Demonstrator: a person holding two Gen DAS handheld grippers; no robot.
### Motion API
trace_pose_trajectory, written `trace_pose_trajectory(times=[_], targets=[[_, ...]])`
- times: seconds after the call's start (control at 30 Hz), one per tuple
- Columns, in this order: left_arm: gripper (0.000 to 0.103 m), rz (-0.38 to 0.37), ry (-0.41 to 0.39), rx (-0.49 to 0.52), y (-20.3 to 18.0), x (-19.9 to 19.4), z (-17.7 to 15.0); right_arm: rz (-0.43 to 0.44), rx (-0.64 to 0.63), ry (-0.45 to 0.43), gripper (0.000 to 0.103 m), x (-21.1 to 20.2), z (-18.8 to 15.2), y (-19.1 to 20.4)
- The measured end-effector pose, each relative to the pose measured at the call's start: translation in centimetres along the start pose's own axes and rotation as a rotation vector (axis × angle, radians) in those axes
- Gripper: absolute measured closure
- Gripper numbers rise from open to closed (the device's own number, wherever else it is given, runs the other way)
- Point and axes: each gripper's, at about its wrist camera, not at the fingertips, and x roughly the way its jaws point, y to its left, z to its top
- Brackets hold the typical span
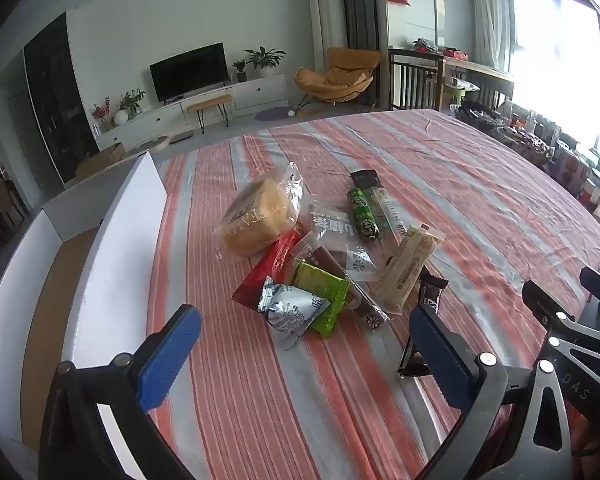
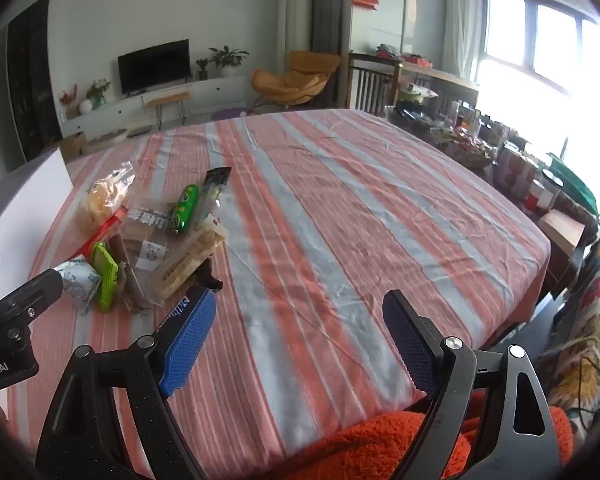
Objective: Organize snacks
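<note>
A heap of wrapped snacks (image 1: 312,256) lies on the table covered by a red-and-grey striped cloth (image 1: 480,208), just beside the tall white-walled cardboard box (image 1: 120,232) at the table's left edge. In the heap we distinguish a clear bag holding a yellow cake (image 1: 256,216), a flat red foil packet (image 1: 266,272), a silver-white crinkled pouch (image 1: 292,312), a bright green square packet (image 1: 324,296), a green tube-shaped roll (image 1: 362,216), a long beige wrapped bar (image 1: 410,268) and a dark brown bar wrapper (image 1: 430,292). Our left gripper (image 1: 304,354), black-framed with blue ribbed pads, hovers near the heap's front edge; its jaws are spread wide and nothing is between them. Our right gripper (image 2: 300,340) hovers over bare cloth to the right of the heap, its left pad (image 2: 188,344) near the brown wrapper (image 2: 208,276); its jaws too are released and empty. An orange fleece sleeve (image 2: 380,444) shows beneath it.
</note>
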Motion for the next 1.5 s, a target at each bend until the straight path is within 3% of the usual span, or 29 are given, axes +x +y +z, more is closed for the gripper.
trace_pose_trajectory(times=[1.5], targets=[[0.000, -0.035, 0.065, -0.089, 0.8, 1.0, -0.7, 0.010, -0.025, -0.016, 0.015, -0.3, 0.0, 0.4]])
